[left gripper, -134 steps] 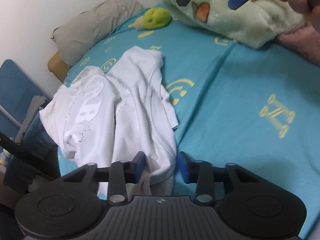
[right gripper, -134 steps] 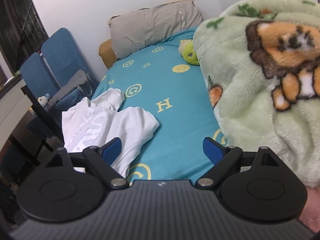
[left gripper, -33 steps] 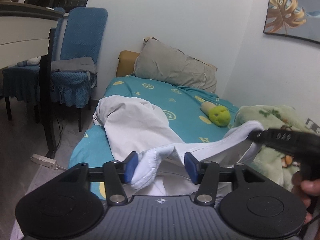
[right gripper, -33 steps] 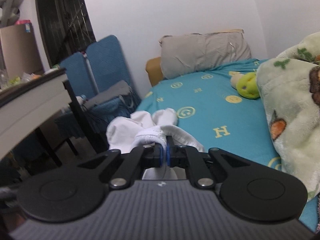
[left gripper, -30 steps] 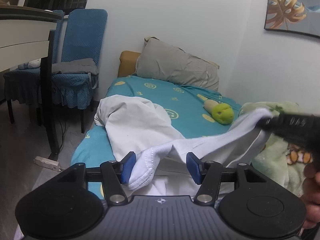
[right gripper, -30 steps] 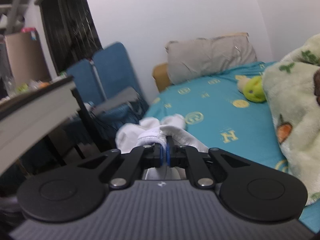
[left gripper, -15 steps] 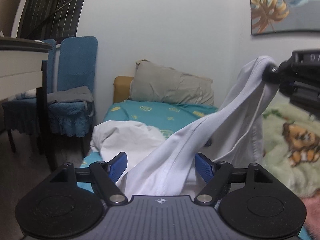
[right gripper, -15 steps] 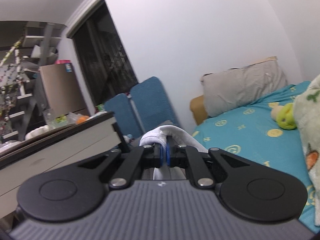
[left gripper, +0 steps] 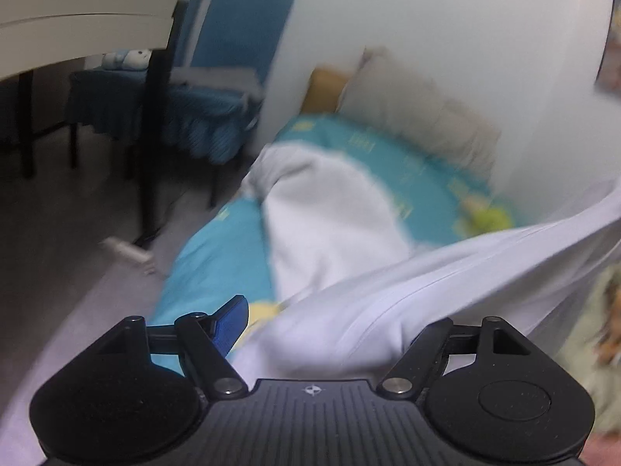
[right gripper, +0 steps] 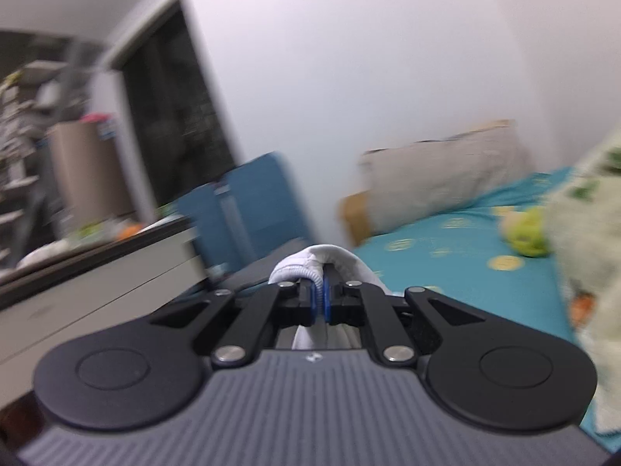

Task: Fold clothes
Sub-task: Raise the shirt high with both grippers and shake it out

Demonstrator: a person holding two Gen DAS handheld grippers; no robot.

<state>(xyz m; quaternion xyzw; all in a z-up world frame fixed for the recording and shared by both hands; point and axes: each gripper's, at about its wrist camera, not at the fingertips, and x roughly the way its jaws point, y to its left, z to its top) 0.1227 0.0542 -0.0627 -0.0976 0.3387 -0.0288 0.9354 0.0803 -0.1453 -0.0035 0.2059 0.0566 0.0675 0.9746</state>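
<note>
A white garment (left gripper: pixel 407 291) stretches taut from the lower middle of the left wrist view up to the right edge, and its other part (left gripper: pixel 322 209) lies bunched on the turquoise bed (left gripper: pixel 217 264). My left gripper (left gripper: pixel 326 326) is open, and the cloth drapes across the gap and hides the right fingertip. One blue fingertip (left gripper: pixel 233 316) shows at the left. My right gripper (right gripper: pixel 320 299) is shut on the garment's ribbed edge (right gripper: pixel 306 268), held up above the bed (right gripper: pixel 446 248). Both views are motion-blurred.
A grey pillow (left gripper: pixel 419 116) and a green soft toy (left gripper: pixel 489 213) lie at the bed's head. A blue chair (left gripper: pixel 233 39) and a desk (left gripper: pixel 77 19) stand left of the bed. A fleece blanket (right gripper: pixel 590 252) covers the right side. A power strip (left gripper: pixel 128 252) lies on the floor.
The left wrist view has swung downward and closer to the bed, and the garment now runs lower across it. The right gripper keeps its hold on the ribbed edge and has shifted slightly.
</note>
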